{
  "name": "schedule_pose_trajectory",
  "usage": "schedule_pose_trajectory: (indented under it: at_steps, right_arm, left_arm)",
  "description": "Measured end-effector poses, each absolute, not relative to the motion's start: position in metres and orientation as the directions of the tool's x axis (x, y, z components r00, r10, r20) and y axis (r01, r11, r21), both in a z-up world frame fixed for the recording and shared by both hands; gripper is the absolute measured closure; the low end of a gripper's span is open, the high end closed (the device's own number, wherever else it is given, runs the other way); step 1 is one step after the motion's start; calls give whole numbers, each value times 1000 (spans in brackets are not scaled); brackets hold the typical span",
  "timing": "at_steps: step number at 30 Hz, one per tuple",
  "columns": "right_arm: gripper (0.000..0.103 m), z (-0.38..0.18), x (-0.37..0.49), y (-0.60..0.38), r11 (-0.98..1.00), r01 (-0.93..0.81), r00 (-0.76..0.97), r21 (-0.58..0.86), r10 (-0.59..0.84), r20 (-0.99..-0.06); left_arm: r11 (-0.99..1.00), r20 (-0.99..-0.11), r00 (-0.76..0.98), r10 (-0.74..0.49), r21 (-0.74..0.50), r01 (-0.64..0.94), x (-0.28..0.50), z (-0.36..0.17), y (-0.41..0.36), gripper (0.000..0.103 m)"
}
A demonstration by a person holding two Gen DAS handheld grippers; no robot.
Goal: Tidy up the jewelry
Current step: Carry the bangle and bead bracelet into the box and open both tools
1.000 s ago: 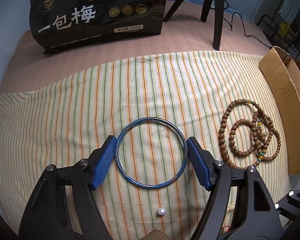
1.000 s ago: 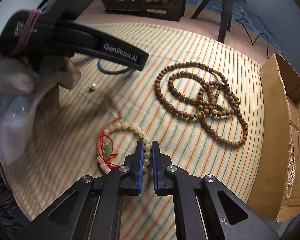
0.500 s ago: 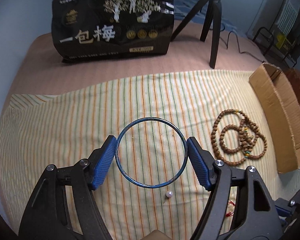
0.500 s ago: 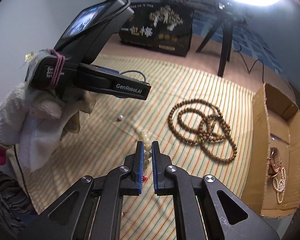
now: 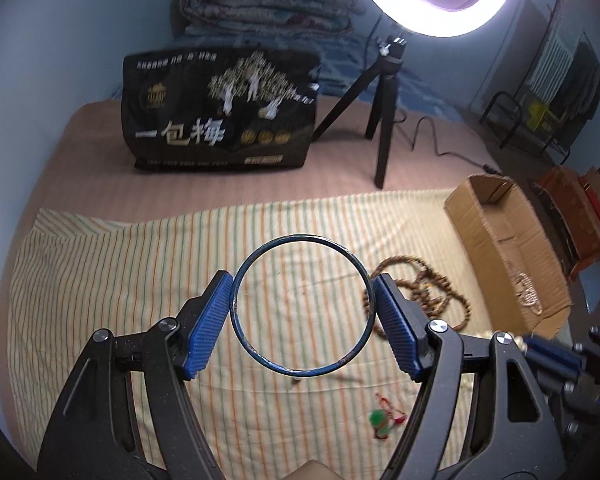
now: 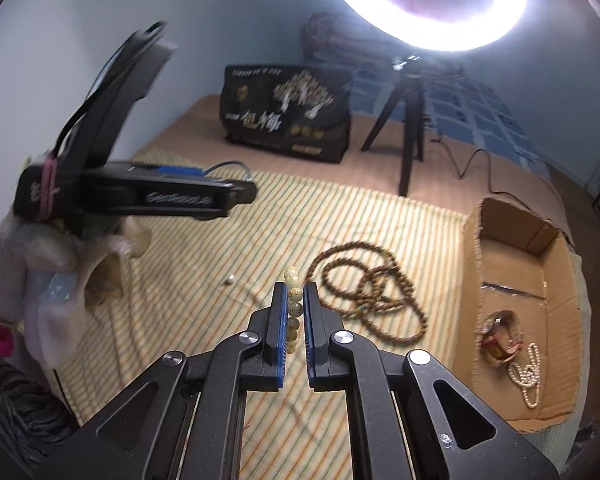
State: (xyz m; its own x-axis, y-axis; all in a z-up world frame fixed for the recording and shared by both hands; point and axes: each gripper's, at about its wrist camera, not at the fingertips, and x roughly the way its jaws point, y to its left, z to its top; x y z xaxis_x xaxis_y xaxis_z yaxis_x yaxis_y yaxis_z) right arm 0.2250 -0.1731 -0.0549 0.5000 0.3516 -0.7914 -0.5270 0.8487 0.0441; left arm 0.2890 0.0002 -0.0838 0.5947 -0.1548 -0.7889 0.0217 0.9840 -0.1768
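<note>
My left gripper [image 5: 302,308] is clamped across the blue bangle [image 5: 300,372], pads on its left & right rim, held up off the striped cloth [image 5: 100,280]. My right gripper [image 6: 296,300] is pinched on the cream bead bracelet [image 6: 292,280], beads stacked between the pads, also lifted.

Progress, my read: partway. The cardboard box [image 6: 512,220] at far right already has a pearl strand [image 6: 526,376] & a brownish piece I can't ID. Two items in hand, not boxed yet. Left on the cloth: wooden bead necklace [image 6: 364,280] near the box, a loose pearl [image 6: 230,279], plus a red-and-green bit [image 5: 380,428] at the near edge.

Room: open air between both claws & the box. Watch the box's near wall, and the tripod [image 6: 410,128] w/ cable [image 6: 476,164] farther back. Black bag [image 5: 220,120] is well apart.
</note>
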Motion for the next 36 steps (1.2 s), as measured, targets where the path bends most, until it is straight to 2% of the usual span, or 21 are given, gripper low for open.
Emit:
schedule_pose_trajectory:
  at_steps: [18, 36]
  right_arm:
    - [97, -7, 275, -282, 959, -279, 659, 40, 222, -719]
    - [97, -28, 329, -359, 995, -99, 667, 24, 84, -741]
  left_arm:
    - [968, -718, 650, -250, -183, 170, 281, -47, -78, 29]
    - [930, -704, 615, -355, -196, 312, 306, -57, -179, 29]
